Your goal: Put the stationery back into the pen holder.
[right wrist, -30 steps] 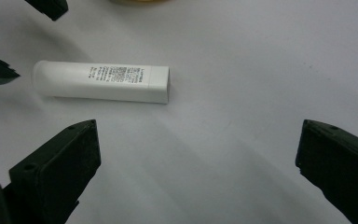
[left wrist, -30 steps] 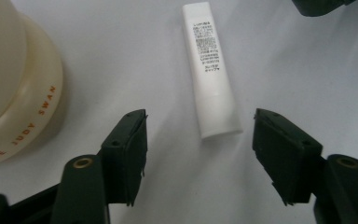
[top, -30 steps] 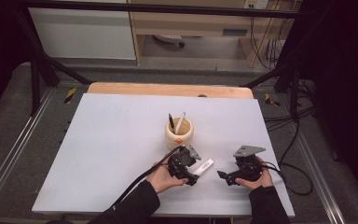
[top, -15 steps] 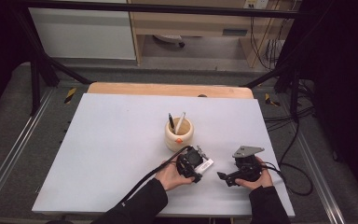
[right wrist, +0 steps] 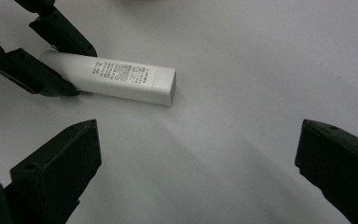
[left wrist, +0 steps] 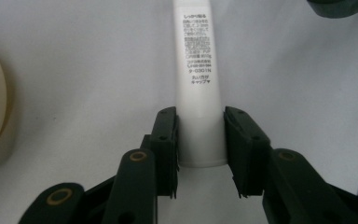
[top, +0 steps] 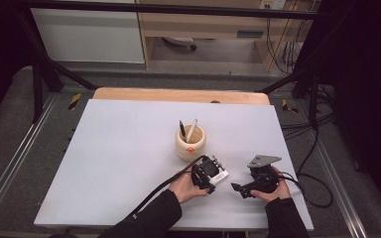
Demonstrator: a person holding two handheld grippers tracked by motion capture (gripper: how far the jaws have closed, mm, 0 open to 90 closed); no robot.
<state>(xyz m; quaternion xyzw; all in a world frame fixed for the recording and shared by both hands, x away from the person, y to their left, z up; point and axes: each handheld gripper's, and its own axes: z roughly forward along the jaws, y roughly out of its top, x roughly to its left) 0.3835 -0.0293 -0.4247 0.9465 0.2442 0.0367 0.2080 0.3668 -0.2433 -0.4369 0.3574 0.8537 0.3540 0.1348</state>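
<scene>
On the white bench, the left gripper had just been closing its jaws, which pressed both sides of a white glue stick lying just in front of the wooden pen cup. Right of the stick, the right gripper rested, jaws wide open, holding nothing.

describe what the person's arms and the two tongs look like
Both forearms wear dark sleeves. The left tongs and right tongs are black, blocky-jawed with brass-ringed pivots. A black cable trails from the left; a grey three-cornered plate tops the right.
</scene>
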